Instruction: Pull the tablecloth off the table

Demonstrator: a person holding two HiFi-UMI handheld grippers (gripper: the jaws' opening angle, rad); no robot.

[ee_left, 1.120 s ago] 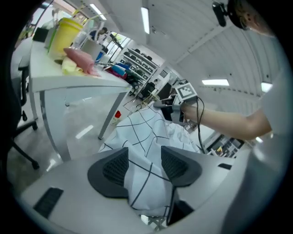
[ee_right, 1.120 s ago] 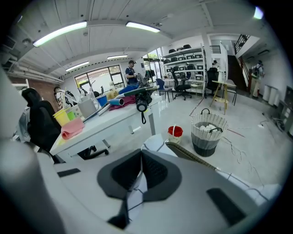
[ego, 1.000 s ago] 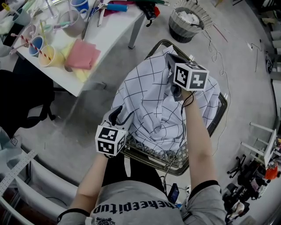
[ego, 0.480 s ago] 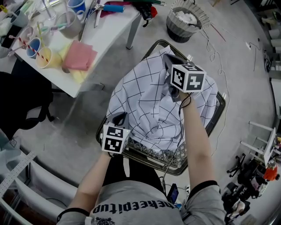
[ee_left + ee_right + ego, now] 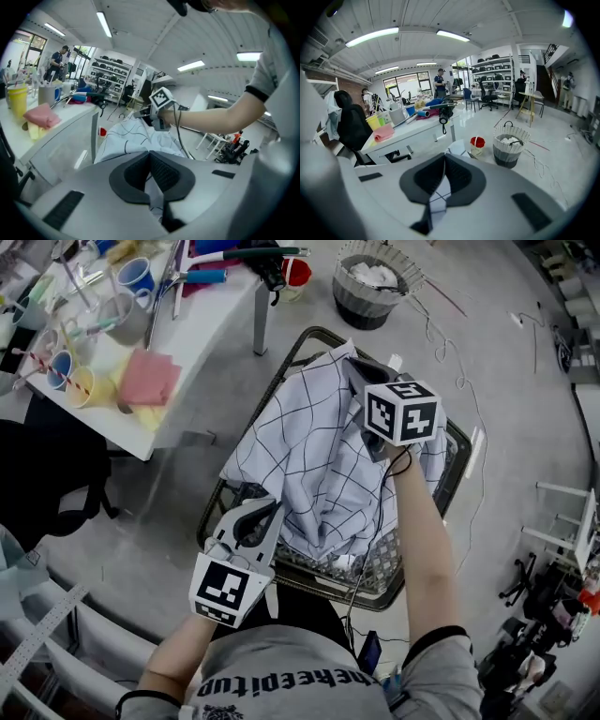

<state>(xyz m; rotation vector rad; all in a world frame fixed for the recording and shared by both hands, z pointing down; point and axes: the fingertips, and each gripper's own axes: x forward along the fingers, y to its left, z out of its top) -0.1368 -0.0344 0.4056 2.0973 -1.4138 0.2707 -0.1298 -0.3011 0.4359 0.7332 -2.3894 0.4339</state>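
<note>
A white tablecloth with thin black checks (image 5: 314,456) lies rumpled over a small table with a wire-mesh rim (image 5: 375,579). At the near left corner, my left gripper (image 5: 266,513) is shut on the cloth's edge. In the left gripper view a strip of cloth (image 5: 154,190) runs between the closed pads of that left gripper (image 5: 150,158). My right gripper (image 5: 355,372) holds the cloth at the far side and lifts it into a peak. In the right gripper view a checked fold (image 5: 439,193) is pinched in the right gripper (image 5: 444,161).
A white desk (image 5: 211,320) at the upper left carries cups, tools and a pink cloth (image 5: 145,379). A woven basket (image 5: 372,282) and a red cup (image 5: 298,271) stand on the floor beyond the table. A black chair (image 5: 37,460) is at the left. Cables trail at the right.
My left gripper has closed on the cloth's near edge and risen toward me with it. The right gripper has lifted slightly, and the cloth has gathered inward from the table's edges.
</note>
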